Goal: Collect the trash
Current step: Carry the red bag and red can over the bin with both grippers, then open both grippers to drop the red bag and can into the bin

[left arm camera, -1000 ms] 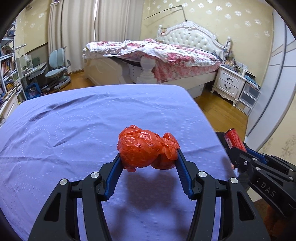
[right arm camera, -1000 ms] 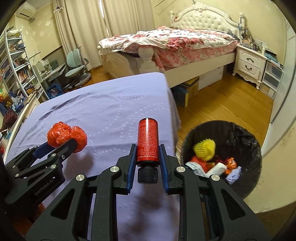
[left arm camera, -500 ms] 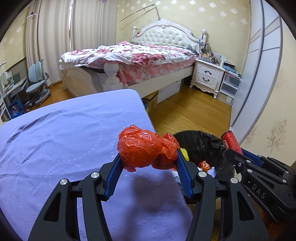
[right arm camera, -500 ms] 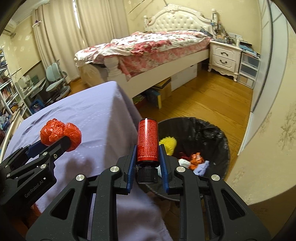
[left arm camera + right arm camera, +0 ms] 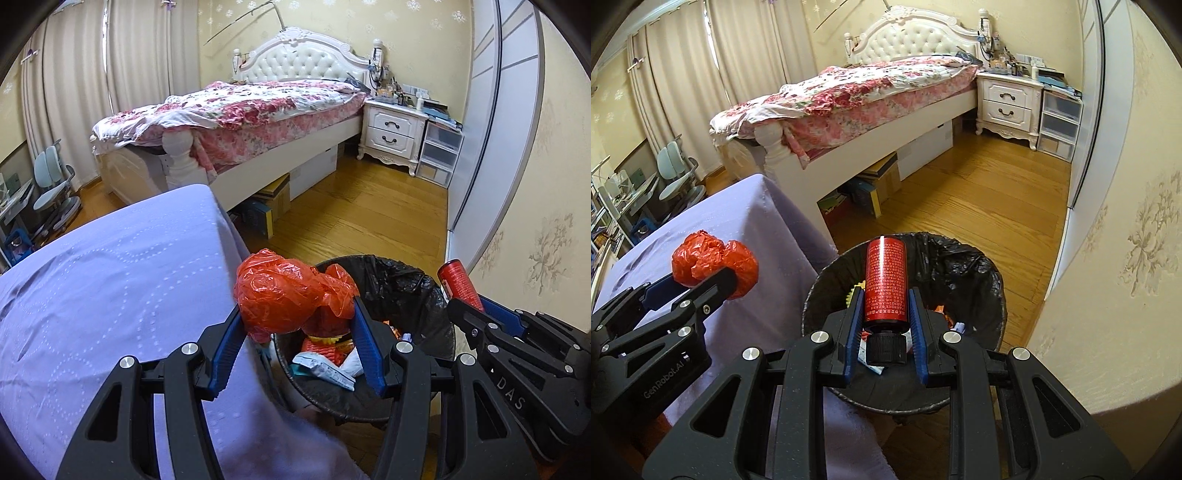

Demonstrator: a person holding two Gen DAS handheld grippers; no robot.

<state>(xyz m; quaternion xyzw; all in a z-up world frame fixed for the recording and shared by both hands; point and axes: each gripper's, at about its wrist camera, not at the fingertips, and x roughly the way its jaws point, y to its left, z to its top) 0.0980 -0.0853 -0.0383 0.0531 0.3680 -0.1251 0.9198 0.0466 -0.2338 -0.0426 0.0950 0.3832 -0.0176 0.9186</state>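
My left gripper point(image 5: 295, 317) is shut on a crumpled orange plastic bag point(image 5: 288, 295) and holds it over the near left rim of a black-lined trash bin point(image 5: 406, 284). My right gripper point(image 5: 884, 310) is shut on a red bottle with a black cap point(image 5: 885, 284), held over the bin point(image 5: 960, 258). The bag point(image 5: 713, 264) and left gripper also show at the left of the right wrist view. The red bottle point(image 5: 460, 282) shows at the right of the left wrist view. The bin holds several pieces of trash point(image 5: 325, 365).
A table with a purple cloth point(image 5: 110, 277) stands just left of the bin. A bed point(image 5: 258, 118), a white nightstand point(image 5: 395, 129) and plastic drawers point(image 5: 439, 151) stand beyond a wooden floor point(image 5: 369, 214). A wall point(image 5: 1126, 258) is close on the right.
Both grippers have swung right from above the purple table to above the trash bin, each still holding its item.
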